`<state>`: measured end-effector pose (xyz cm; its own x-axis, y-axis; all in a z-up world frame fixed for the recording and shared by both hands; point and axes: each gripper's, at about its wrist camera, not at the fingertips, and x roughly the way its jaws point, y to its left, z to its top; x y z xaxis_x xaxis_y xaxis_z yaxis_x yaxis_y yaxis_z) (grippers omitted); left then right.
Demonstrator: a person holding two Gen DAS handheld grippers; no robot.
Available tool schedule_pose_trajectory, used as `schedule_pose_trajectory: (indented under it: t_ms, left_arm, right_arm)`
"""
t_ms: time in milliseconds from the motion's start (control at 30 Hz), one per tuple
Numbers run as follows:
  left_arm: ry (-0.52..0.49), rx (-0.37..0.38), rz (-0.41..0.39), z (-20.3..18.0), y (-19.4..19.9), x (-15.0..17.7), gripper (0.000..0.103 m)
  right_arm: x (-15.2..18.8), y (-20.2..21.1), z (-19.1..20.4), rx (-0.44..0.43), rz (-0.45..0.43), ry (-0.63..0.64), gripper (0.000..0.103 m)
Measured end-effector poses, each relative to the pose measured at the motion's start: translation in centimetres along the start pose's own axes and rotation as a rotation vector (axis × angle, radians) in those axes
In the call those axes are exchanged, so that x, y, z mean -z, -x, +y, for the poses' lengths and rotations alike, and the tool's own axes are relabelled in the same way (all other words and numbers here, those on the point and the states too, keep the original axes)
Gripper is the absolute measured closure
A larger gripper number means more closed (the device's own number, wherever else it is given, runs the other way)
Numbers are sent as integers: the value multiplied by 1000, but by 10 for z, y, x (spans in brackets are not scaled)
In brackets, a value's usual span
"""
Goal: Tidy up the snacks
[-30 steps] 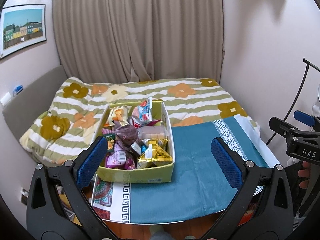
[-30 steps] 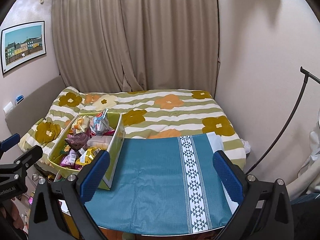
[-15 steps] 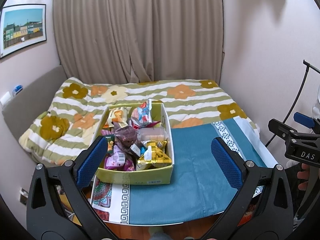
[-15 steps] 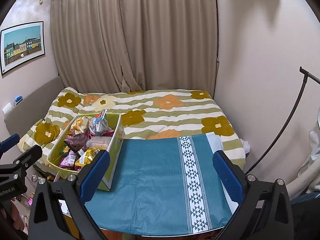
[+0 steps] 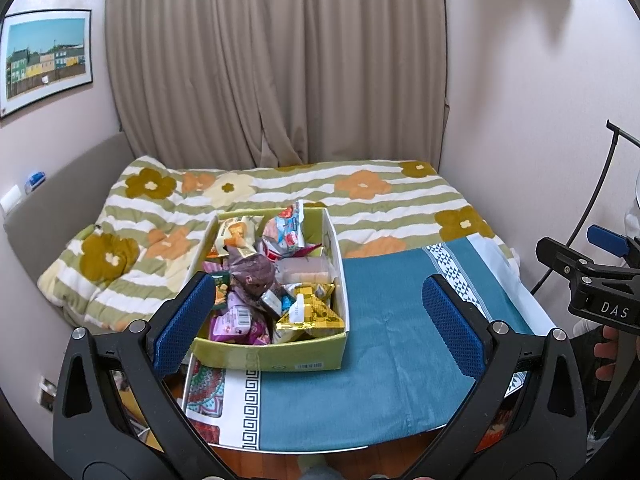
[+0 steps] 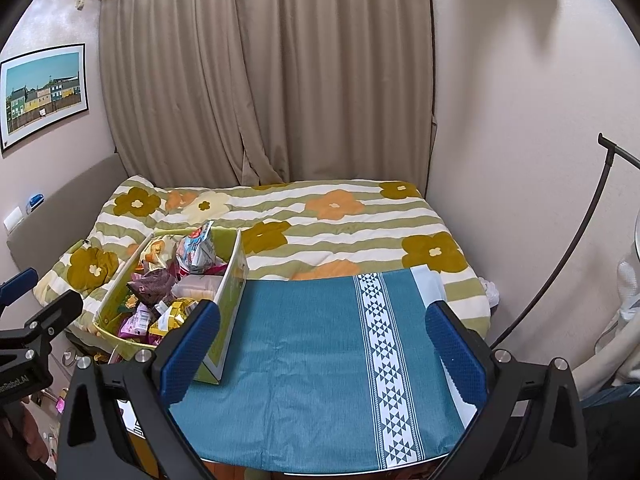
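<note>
Your left gripper [image 5: 318,324] hangs above the near edge of the table [image 5: 400,344], fingers spread wide with nothing between the blue pads [image 5: 182,326]. The snack box [image 5: 276,354], a yellow-green carton, sits just ahead of your left finger, its near corner tucked behind that pad; the rest of it reaches toward the middle of the gap. It's piled full: a gold packet [image 5: 310,314] at the near right, a pink-purple packet [image 5: 234,322] beside your left pad, a dark purple bag [image 5: 252,274] in the middle, and a blue-and-red bag [image 5: 288,228] standing up at the far end. Ahead of your right finger there's only teal cloth.

Your right gripper [image 6: 324,350] is just as wide and holds nothing. From this side the snack box [image 6: 226,300] lies ahead of and outside your left finger [image 6: 188,354], its long wall running away from that pad. Between the fingers is the teal tablecloth [image 6: 304,344], its white triangle band nearer your right pad. Beyond the table, the flowered bedspread [image 6: 340,220] stretches to the curtain [image 6: 264,80].
</note>
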<state>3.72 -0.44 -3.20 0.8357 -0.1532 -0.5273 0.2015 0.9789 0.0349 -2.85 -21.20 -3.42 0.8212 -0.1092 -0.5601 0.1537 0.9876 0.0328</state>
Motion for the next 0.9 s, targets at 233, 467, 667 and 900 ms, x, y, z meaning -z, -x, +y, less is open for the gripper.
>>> schedule_pose_trajectory:
  t_ms: [233,467,667,900]
  left_arm:
    - [2,1,-1,0,-1,-1,1]
    - [-6,-3,-13,-3,-1,-2,1]
    - [-13,-22,-23,-7,0,-3,1]
    - [-11,-41,-55,-10,6,0,1]
  right_arm:
    - [0,0,-1,4,-1,-2,1]
    - [0,-1,-3,5,-2,-5,1]
    - [-2,-2,-4,5,-6,-7,1]
    - [-4,-1,-3,1,-12,-8,1]
